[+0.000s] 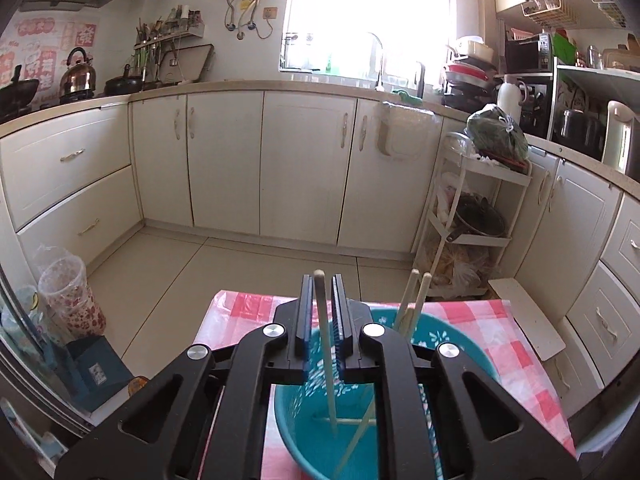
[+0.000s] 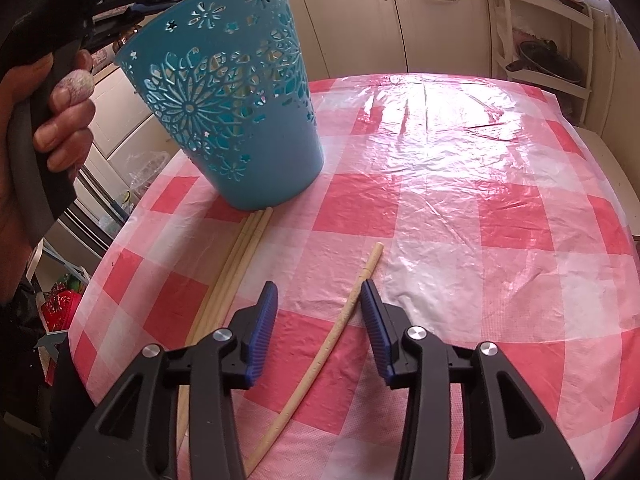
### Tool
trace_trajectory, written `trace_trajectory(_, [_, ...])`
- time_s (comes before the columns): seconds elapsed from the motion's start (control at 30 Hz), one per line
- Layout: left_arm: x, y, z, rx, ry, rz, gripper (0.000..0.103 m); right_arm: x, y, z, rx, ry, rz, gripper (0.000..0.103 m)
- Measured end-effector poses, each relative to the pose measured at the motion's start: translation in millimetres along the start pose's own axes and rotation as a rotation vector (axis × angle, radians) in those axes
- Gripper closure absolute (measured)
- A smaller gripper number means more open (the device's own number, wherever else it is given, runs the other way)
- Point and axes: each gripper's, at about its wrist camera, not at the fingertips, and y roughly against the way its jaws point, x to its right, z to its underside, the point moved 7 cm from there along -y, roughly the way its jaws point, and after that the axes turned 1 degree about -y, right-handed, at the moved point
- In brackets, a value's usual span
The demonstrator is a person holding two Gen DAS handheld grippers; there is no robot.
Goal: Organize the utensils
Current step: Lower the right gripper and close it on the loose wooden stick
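Right wrist view | right gripper [image 2: 320,322] jaws apart, astride loose chopstick [image 2: 320,354] lying on table [image 2: 480,200] | long axis 7-to-1 o'clock | basket [image 2: 224,92] at 11 | left gripper [image 1: 322,316] slightly apart around upright chopstick.

The left hand-held gripper [image 1: 322,280] straddles a chopstick [image 1: 326,356] standing in the teal basket [image 1: 296,432].

left gripper [image 1: 322,280] narrowly parted, tilted slightly down; right gripper [image 2: 320,286] open, angled steeply down.

A home kitchen: cream cabinets [image 1: 304,164], kettle [image 1: 78,74] on stove, microwave [image 1: 528,54].
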Motion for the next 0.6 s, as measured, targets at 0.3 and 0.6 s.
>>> trace_trajectory(0.3, [-54.9,76.0,36.9,0.064,0.075,-0.128,0.021,8.4,7.0,3.9,0.002,-0.036,-0.013,0.060])
trace_trajectory(0.6, [-106.7,46.4,149.6,-0.196,0.208,-0.130,0.013,0.8,4.7,4.3,-0.005,0.001,0.111,0.060])
